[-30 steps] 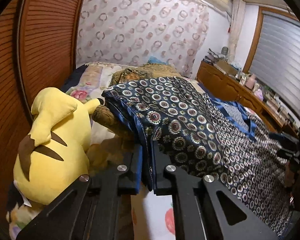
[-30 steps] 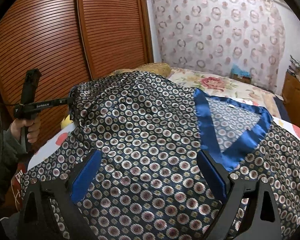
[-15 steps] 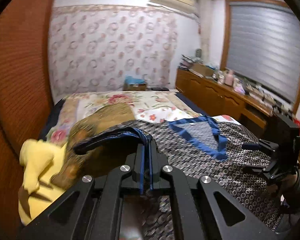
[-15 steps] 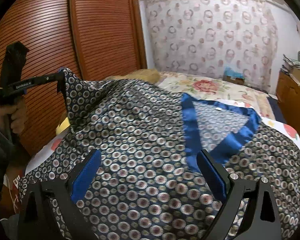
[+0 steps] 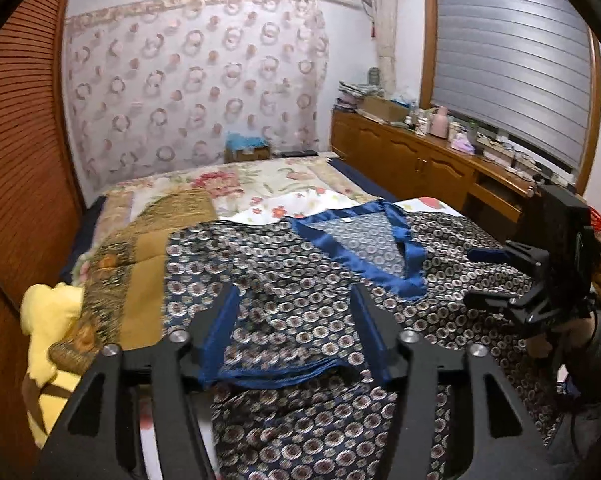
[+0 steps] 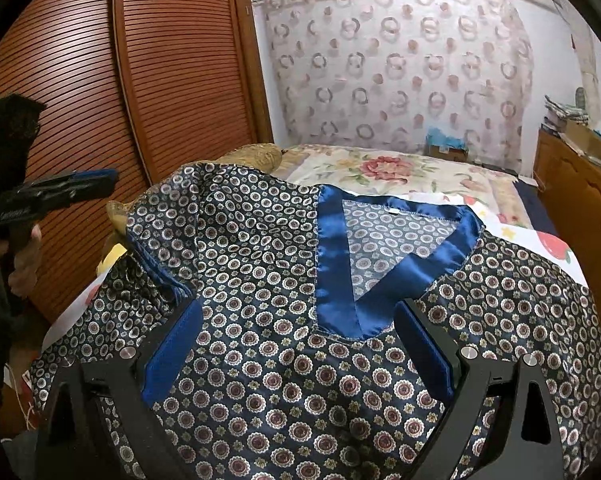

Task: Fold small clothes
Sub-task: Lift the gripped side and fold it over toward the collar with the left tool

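A navy garment (image 6: 260, 352) with a ring pattern and a blue satin V collar (image 6: 332, 272) lies spread on the bed. Its left side is folded inward, and the blue hem (image 5: 268, 376) rests loosely on top of the body. My left gripper (image 5: 294, 292) hovers just over that fold with its jaws opening; the hem lies below them, not pinched. From the right wrist view the left gripper (image 6: 100, 180) hangs in the air at the left, clear of the cloth. My right gripper (image 6: 298, 312) stands wide open above the chest, below the collar, with nothing gripped; it also shows as the right gripper (image 5: 480, 278).
A yellow plush toy (image 5: 48, 320) and a gold-brown quilt (image 5: 140, 248) lie along the bed's left side by the slatted wooden wardrobe (image 6: 100, 80). The floral sheet (image 5: 268, 184) stretches to the far wall. A cluttered wooden cabinet (image 5: 420, 160) runs along the right.
The left gripper carried the pinched hem up and across onto the garment, then its jaws parted and the hem dropped onto the body. The right gripper stayed open and drifted slightly.
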`<state>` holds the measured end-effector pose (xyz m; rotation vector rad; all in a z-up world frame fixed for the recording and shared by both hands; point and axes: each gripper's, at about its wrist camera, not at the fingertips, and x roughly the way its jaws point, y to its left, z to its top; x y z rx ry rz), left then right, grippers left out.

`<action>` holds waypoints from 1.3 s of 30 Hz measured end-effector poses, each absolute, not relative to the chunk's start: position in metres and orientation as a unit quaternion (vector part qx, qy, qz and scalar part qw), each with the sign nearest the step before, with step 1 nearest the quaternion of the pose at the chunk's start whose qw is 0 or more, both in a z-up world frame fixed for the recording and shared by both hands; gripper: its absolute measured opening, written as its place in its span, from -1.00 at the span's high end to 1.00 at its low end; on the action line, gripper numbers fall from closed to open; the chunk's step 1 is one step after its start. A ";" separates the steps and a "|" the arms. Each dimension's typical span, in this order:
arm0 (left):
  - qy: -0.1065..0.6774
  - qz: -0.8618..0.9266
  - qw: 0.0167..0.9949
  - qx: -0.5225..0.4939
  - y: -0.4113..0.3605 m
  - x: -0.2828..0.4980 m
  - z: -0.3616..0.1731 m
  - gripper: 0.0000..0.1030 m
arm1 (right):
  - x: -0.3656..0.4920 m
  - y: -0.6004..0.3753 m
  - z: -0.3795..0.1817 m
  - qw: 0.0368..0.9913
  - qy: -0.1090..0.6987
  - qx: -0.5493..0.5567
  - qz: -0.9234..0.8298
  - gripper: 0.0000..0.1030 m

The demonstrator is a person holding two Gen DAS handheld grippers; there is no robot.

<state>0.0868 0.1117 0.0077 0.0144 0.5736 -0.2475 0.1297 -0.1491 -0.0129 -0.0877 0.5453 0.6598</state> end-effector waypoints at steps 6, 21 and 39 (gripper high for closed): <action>0.257 -0.075 0.964 0.004 0.129 0.058 0.006 -0.50 | 0.135 -0.120 -0.005 0.898 0.251 -0.065 0.355 -0.82; 0.249 0.015 0.968 -0.030 0.174 0.019 -0.023 -0.50 | 0.173 0.025 -0.016 0.831 0.261 -0.139 0.471 -0.28; 0.252 0.016 0.967 -0.024 0.171 0.009 -0.034 -0.50 | 0.211 0.095 -0.012 0.811 0.298 -0.163 0.476 0.77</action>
